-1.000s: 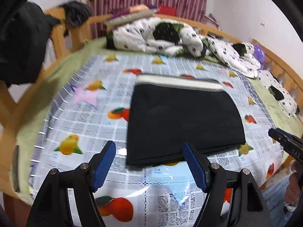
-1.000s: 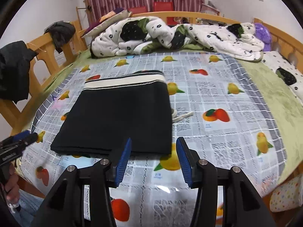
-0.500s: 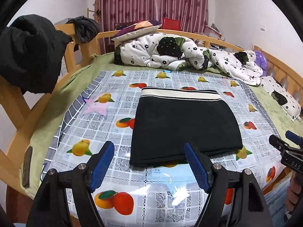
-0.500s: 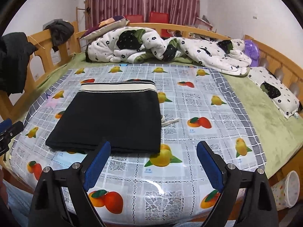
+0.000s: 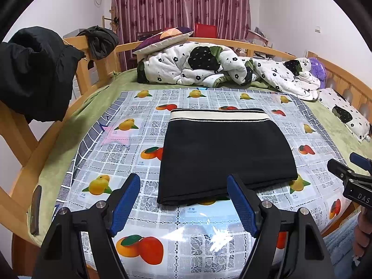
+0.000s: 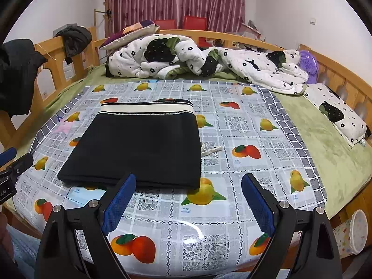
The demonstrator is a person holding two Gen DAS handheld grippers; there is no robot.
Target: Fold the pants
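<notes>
We record: black pants (image 5: 223, 153), folded flat, lying on the fruit-print cloth (image 5: 130, 153) over the bed. Left gripper (image 5: 183, 203) jaws apart, empty. Right gripper (image 6: 188, 203) jaws just opened wide, empty.

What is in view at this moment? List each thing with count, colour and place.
folded pants: one, black with a cream waistband, flat on the fruit-print cloth.
fruit-print cloth: one, grey-white, spread over the bed.
quilt: one, white with black flowers, heaped at the far end.
cushion: one, purple and orange, behind the quilt.
dark garments: two, hung on the wooden rail, left.
paper cup: one, white with stars, beside the bed, lower right.
left gripper: blue pads, open, nothing between them.
right gripper: blue pads, open, jaws just opened, nothing between them.
</notes>
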